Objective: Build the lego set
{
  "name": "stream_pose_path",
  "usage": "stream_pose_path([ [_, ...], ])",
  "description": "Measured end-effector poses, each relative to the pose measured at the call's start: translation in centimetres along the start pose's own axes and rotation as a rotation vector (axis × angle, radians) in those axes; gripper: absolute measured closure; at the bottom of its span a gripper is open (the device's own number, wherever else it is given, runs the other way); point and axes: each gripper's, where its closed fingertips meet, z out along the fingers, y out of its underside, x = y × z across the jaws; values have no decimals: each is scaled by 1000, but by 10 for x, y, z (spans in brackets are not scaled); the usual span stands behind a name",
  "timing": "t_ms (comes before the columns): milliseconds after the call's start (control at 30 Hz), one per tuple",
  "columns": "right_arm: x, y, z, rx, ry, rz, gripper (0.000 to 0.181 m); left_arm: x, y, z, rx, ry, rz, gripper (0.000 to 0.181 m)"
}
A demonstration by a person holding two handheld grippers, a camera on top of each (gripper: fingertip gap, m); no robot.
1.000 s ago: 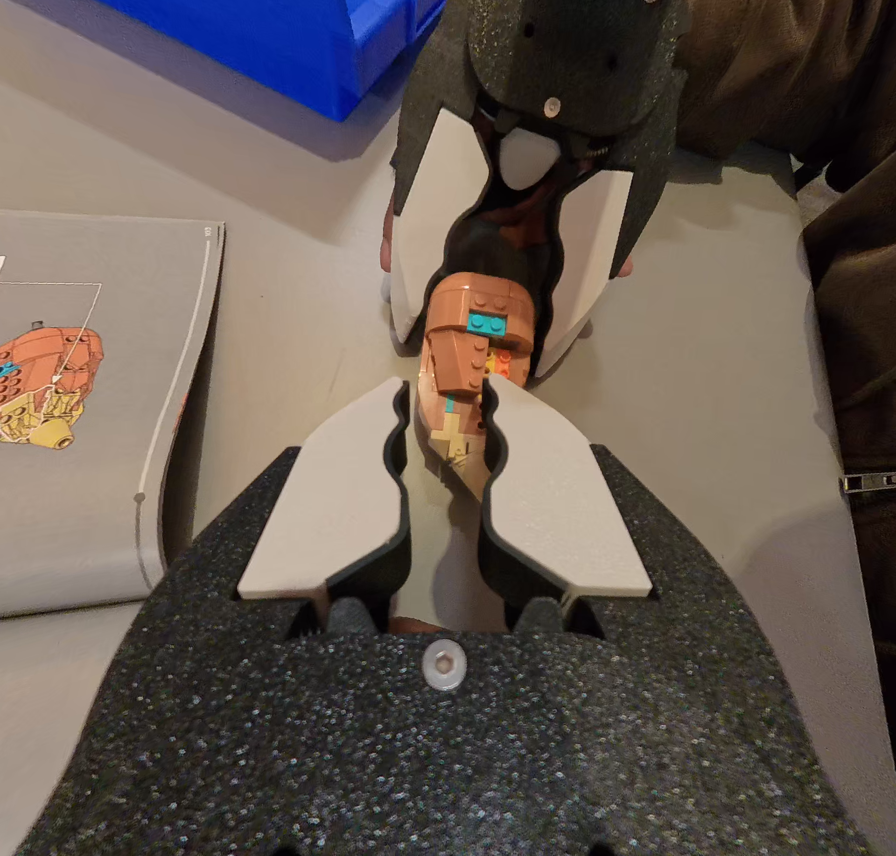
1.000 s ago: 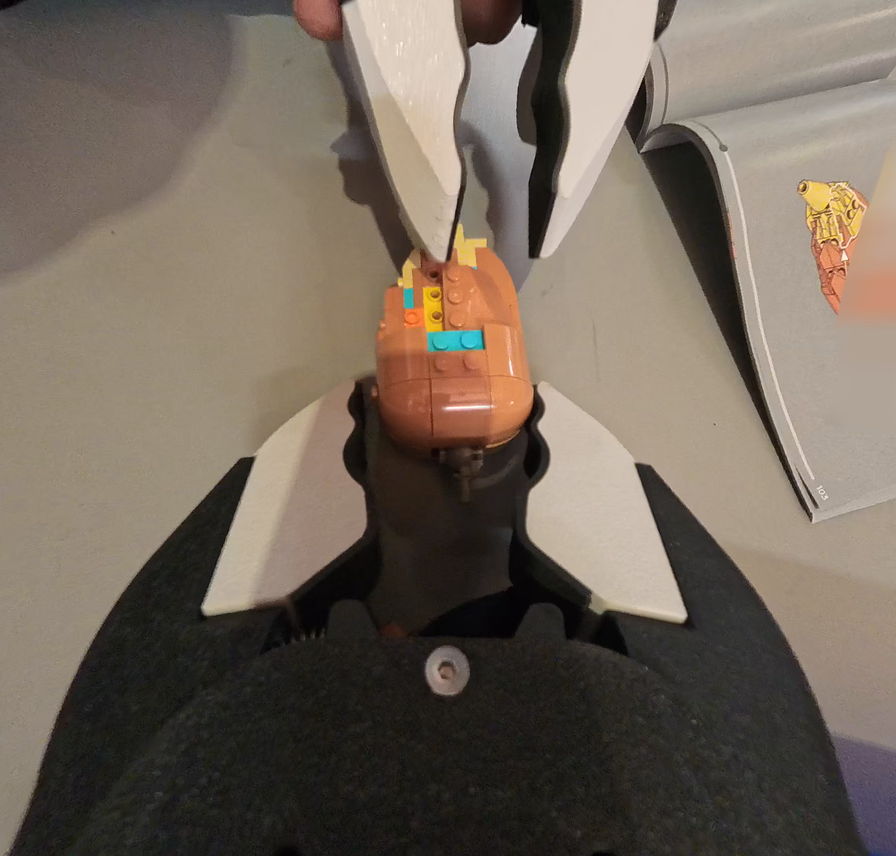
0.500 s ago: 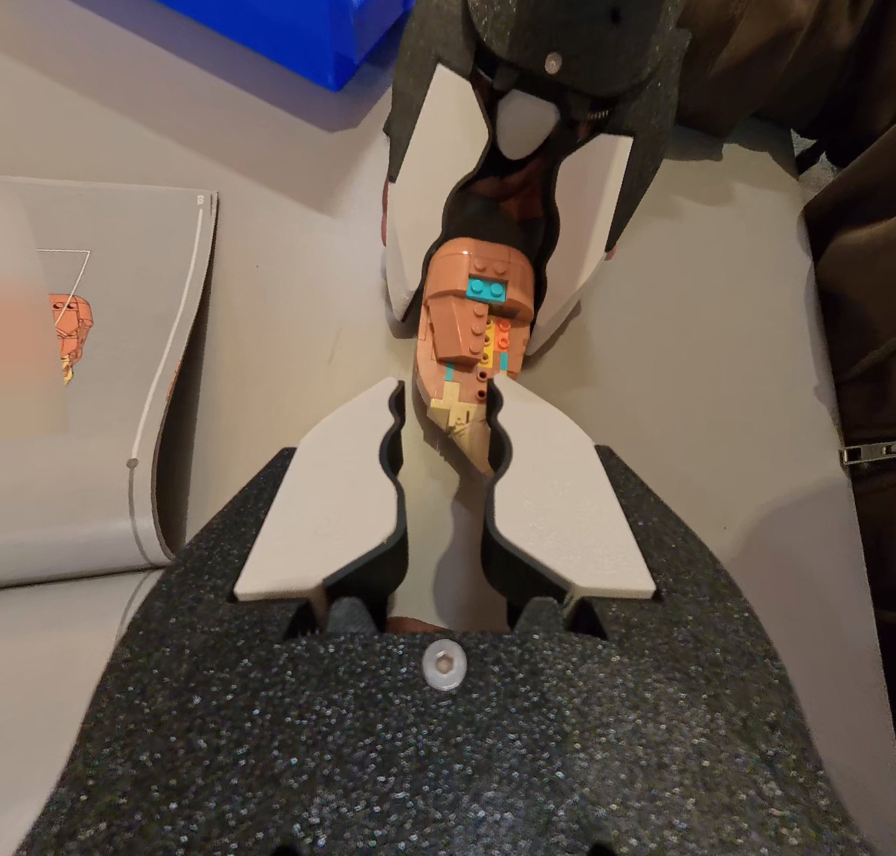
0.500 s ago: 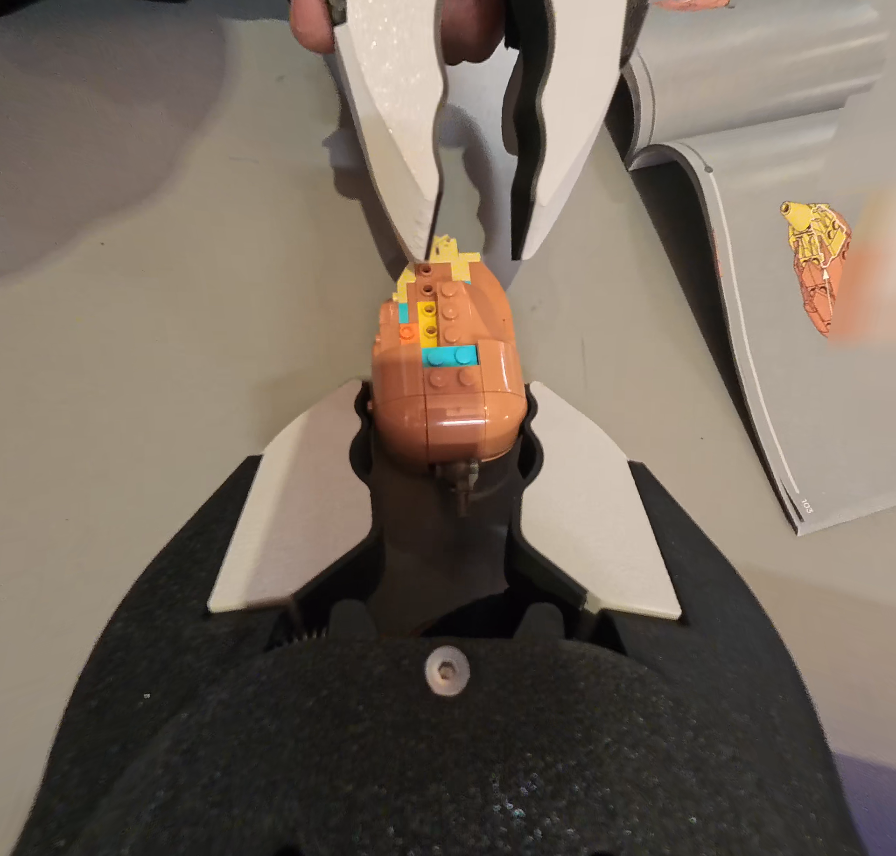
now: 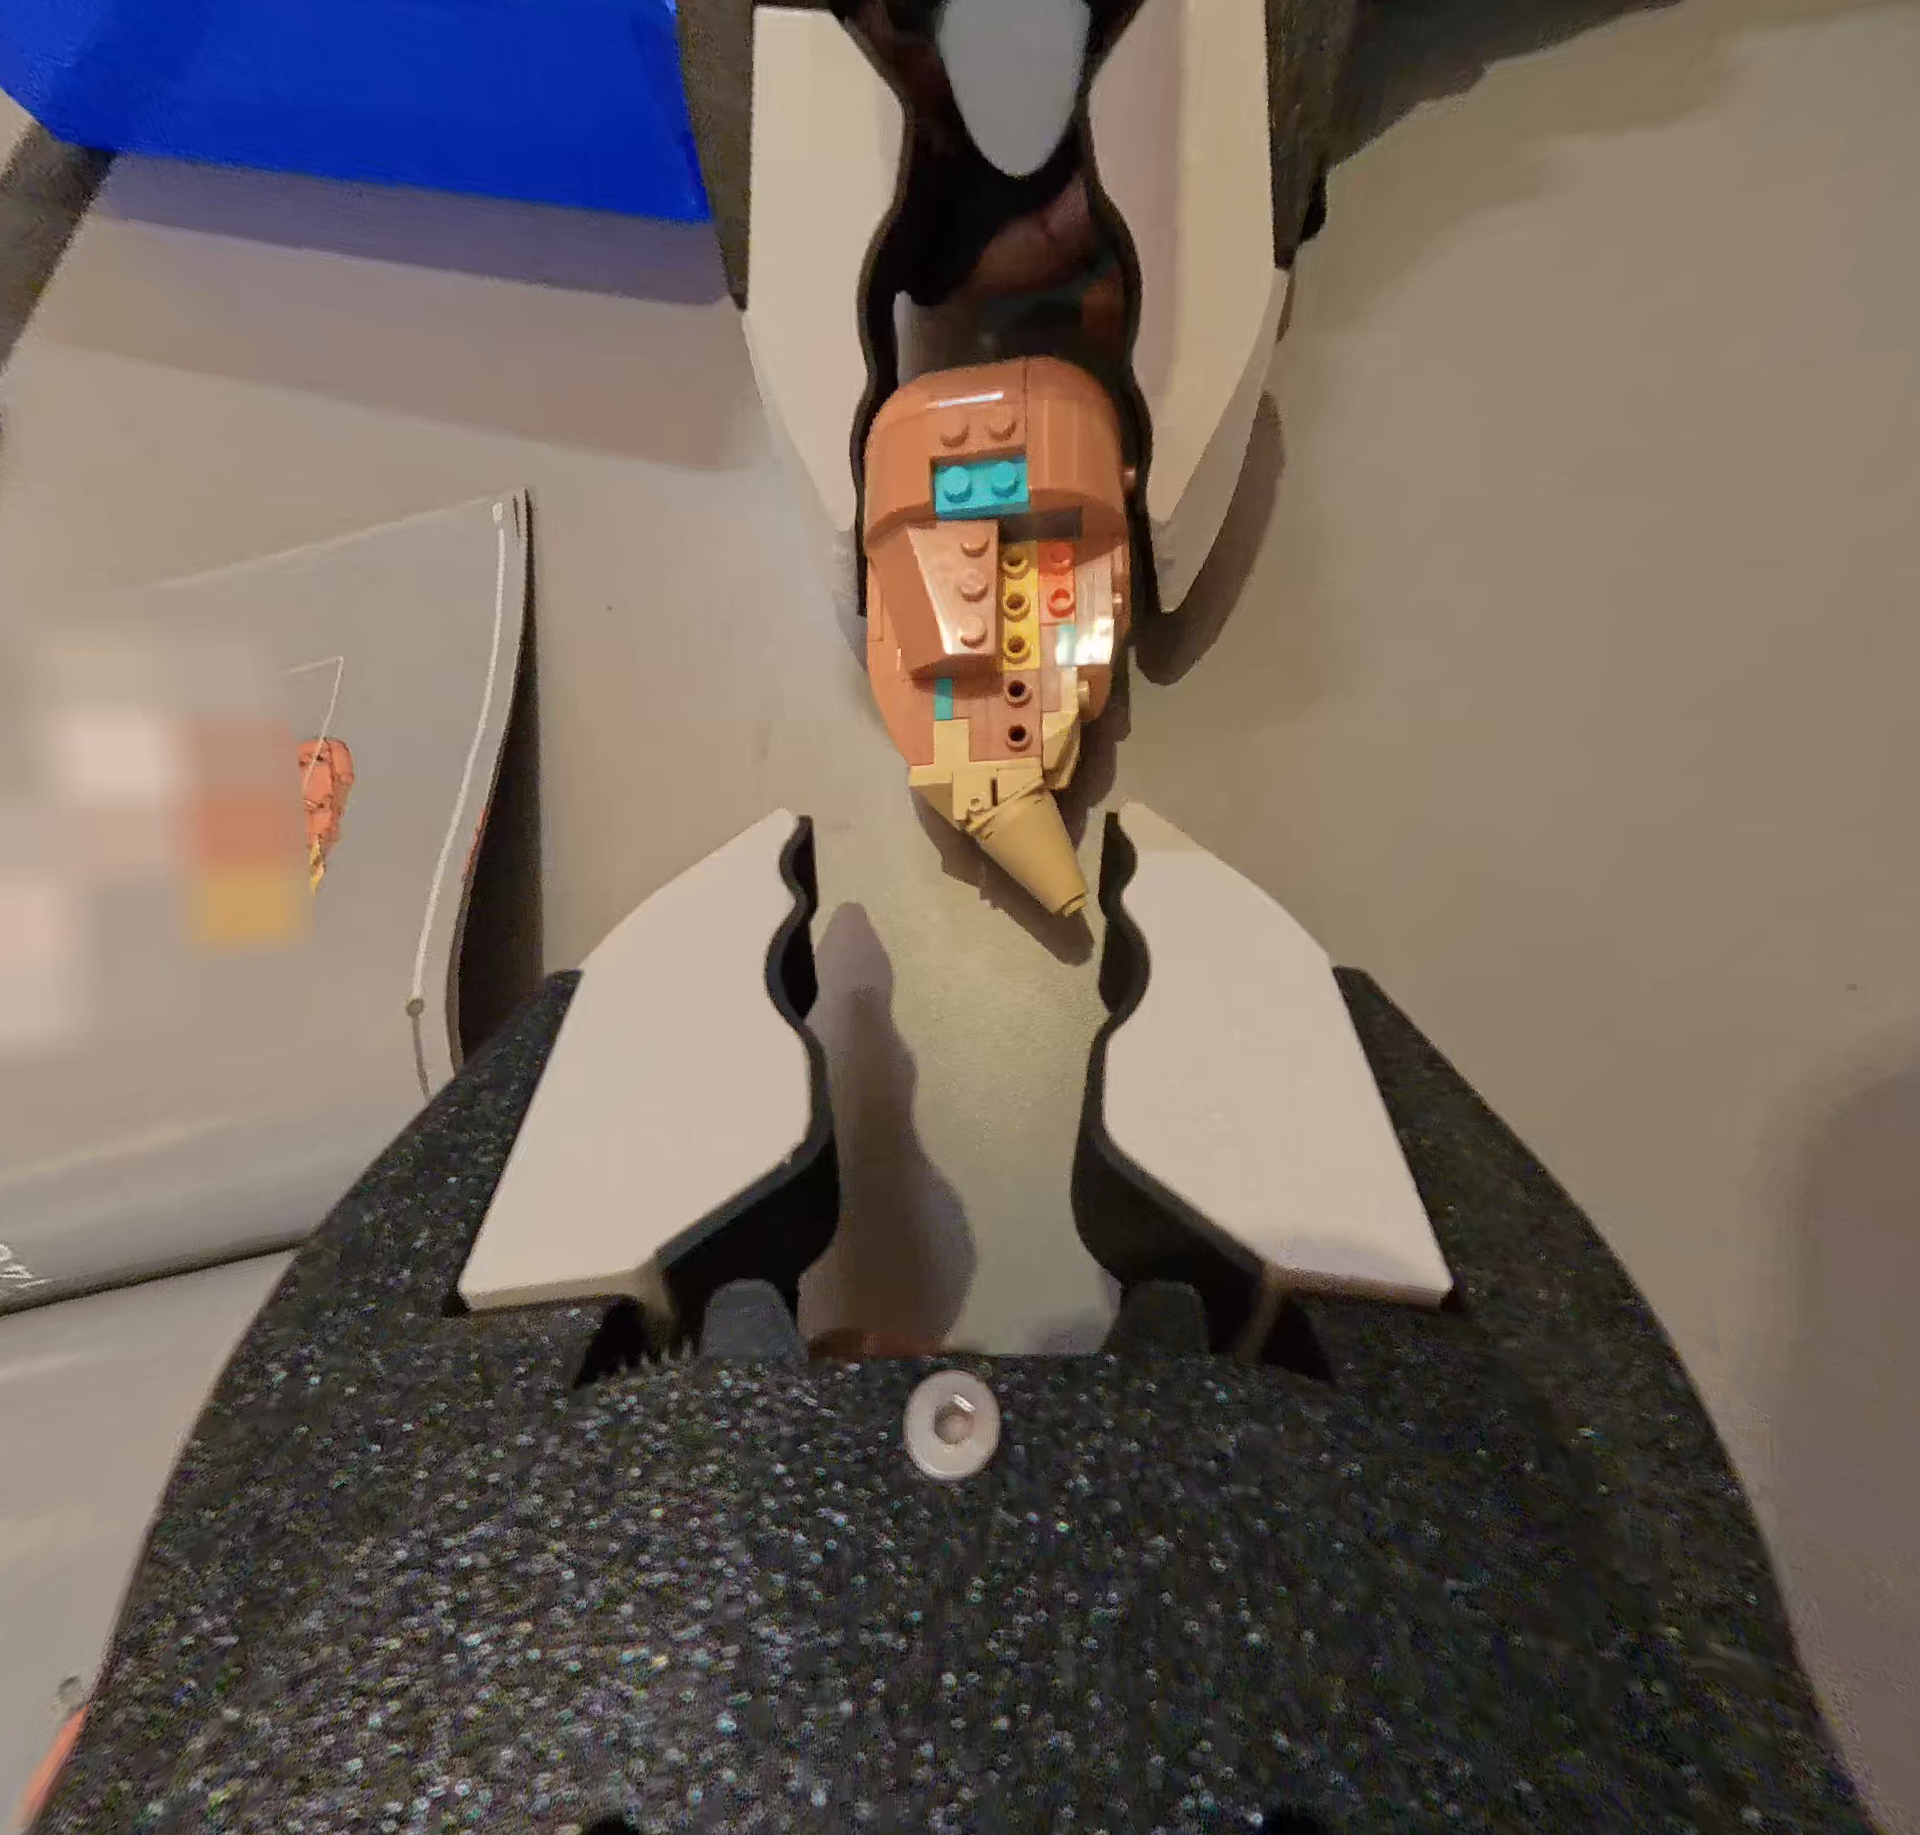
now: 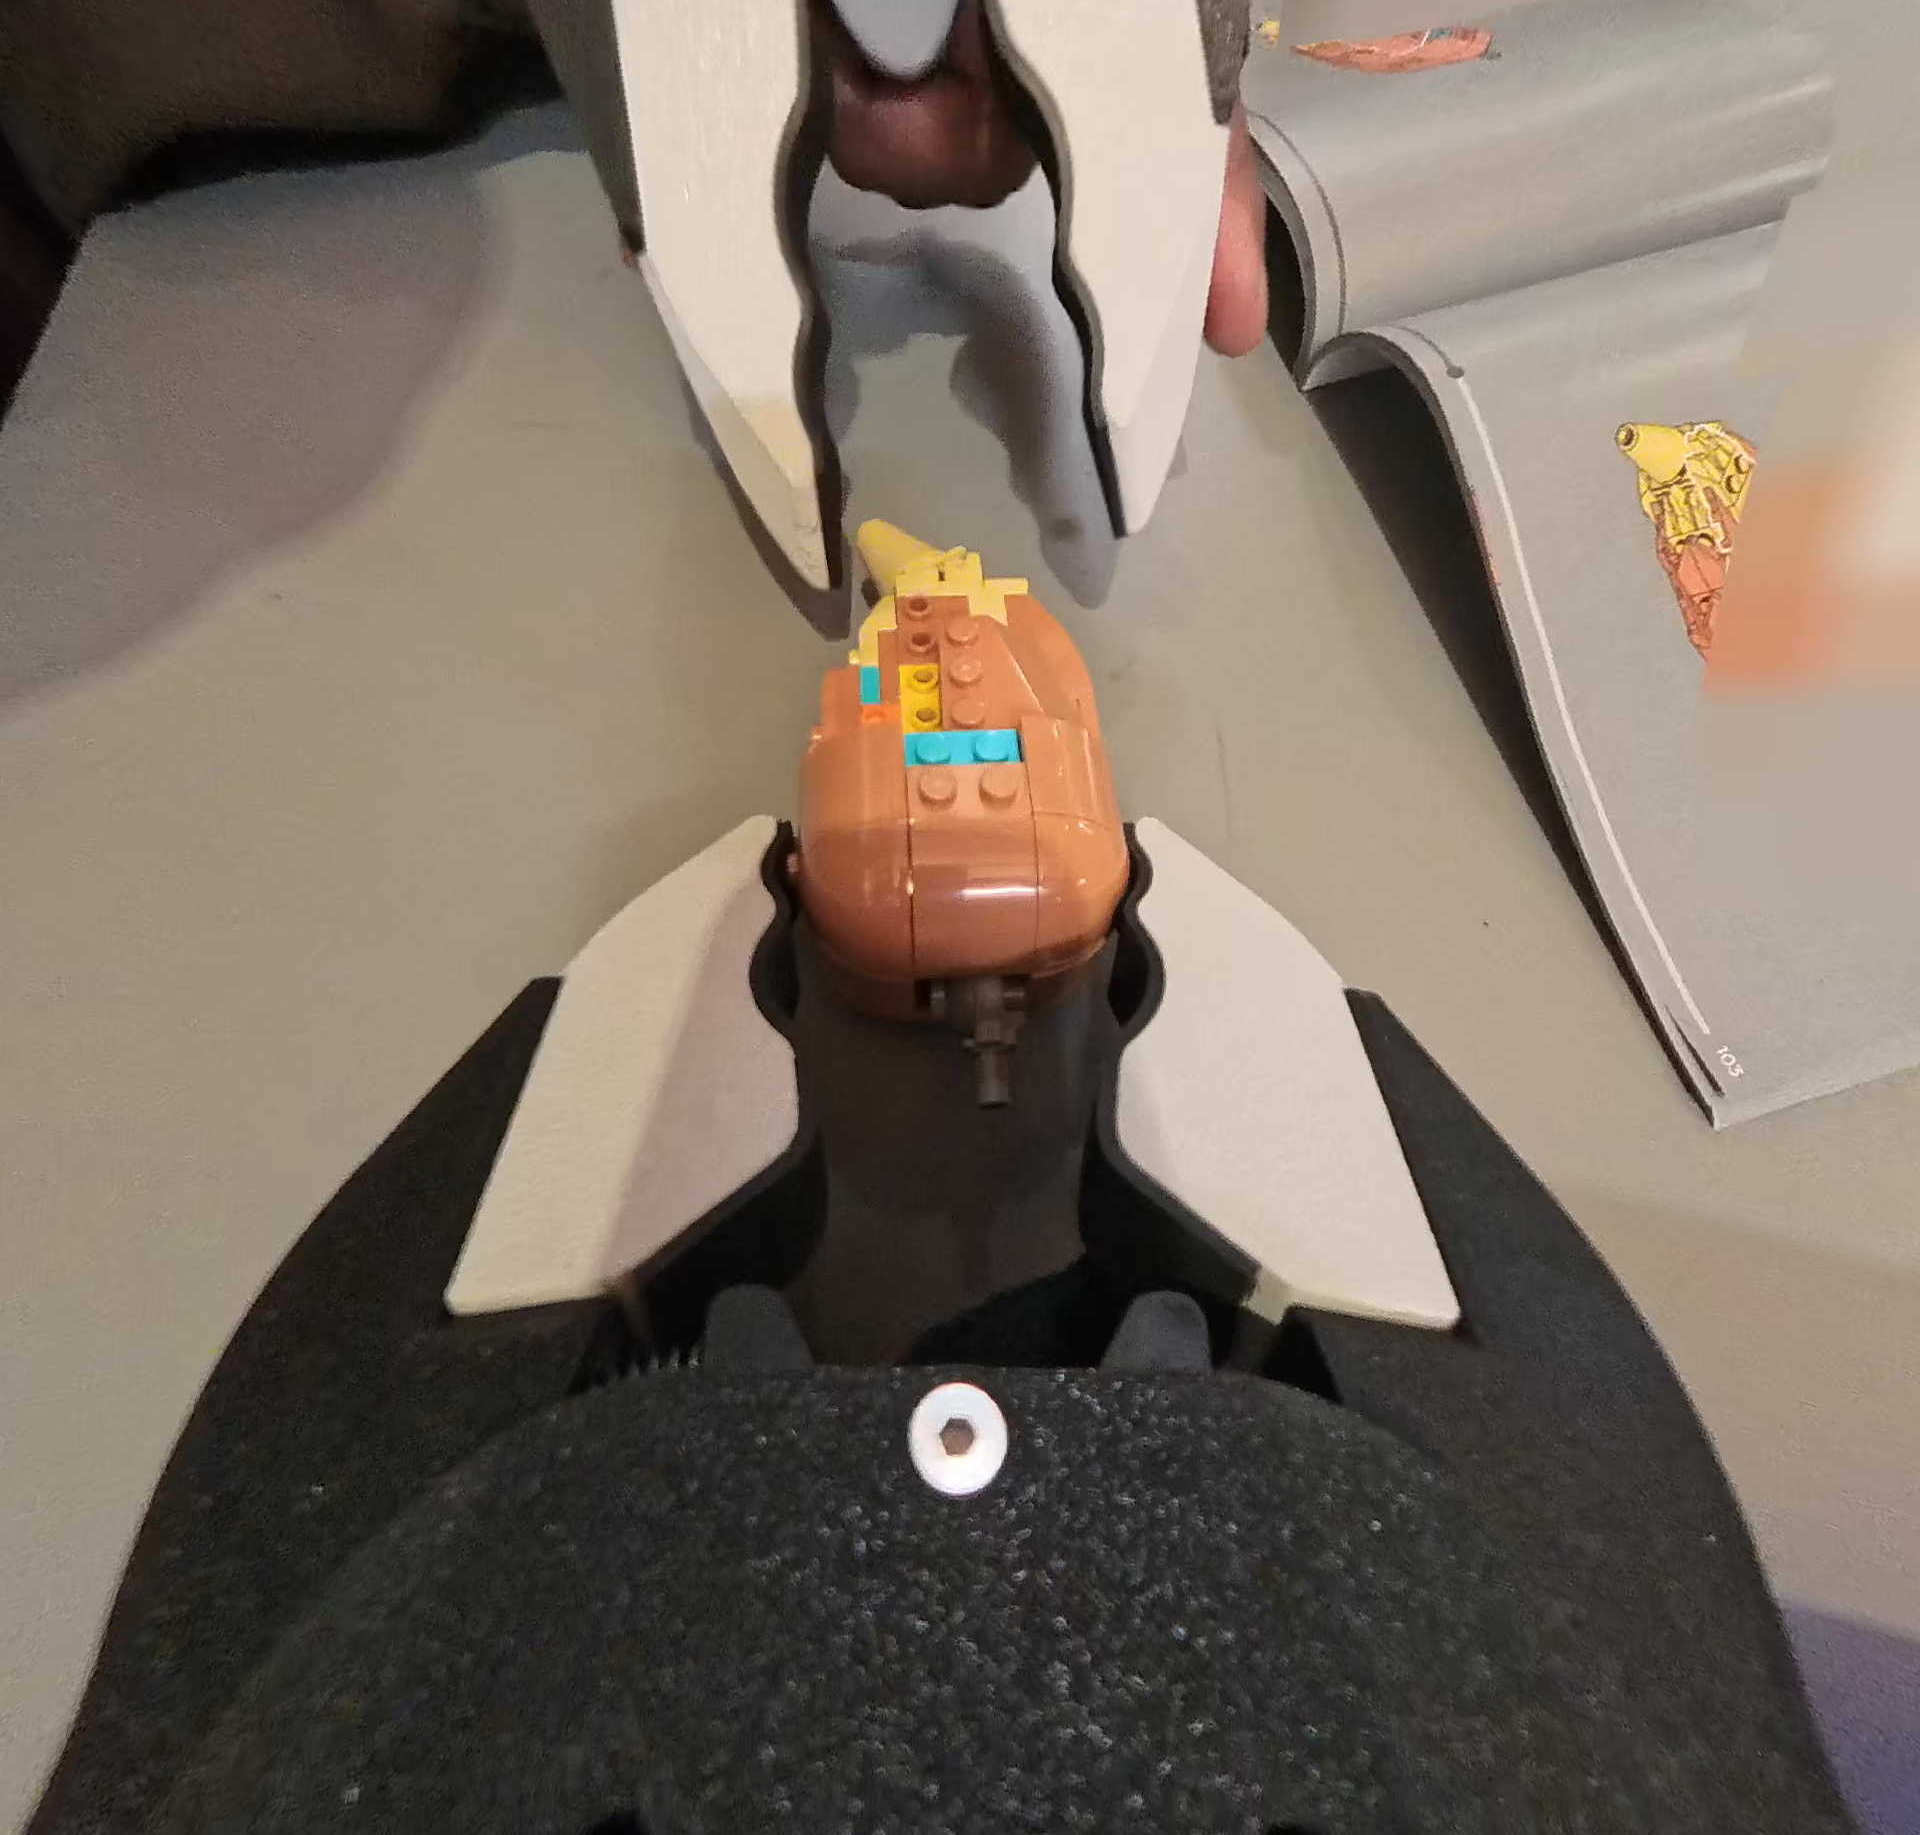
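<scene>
Right wrist view: my right fingers (image 6: 961,912) clamp the lego model (image 6: 961,809); left fingers (image 6: 961,528), apart, could snap off its cone tip (image 6: 894,551).

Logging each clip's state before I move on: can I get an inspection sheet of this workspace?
Surface: grey table, bare around the work.
Job's things: brown lego model with tan cone tip; open manual.
Clutter: blue bin at the far edge.
Grippers: right gripper shut on the model's rounded end; left gripper open, jaws either side of the tip, not touching.
Cables: nothing seen.
Surroundings: dark sleeve.
</scene>
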Motion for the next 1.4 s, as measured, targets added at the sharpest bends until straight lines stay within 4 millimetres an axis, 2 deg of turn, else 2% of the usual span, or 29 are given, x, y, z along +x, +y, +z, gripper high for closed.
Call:
stream_pose_path([
  [100,4,-4,-4,43,-3,40,122,-5,-7,-3,20,-66,92,126],
  [267,13,-14,-12,132,-23,151,122,-10,-35,-20,139,-201,267,125],
  [433,21,-21,-18,187,-20,237,122,-12,-58,-20,194,-375,468,114],
  [700,28,-23,-19,154,93,224,122,-20,-53,2,-16,-560,729,107],
  [967,23,-30,-22,180,104,211,122,-25,-57,5,-72,-663,861,105],
  [1300,16,-45,-29,228,143,112,122,-26,-64,5,-83,-724,925,117],
  [1400,16,-48,-30,244,151,96,123,-28,-68,1,-73,-769,940,127],
])
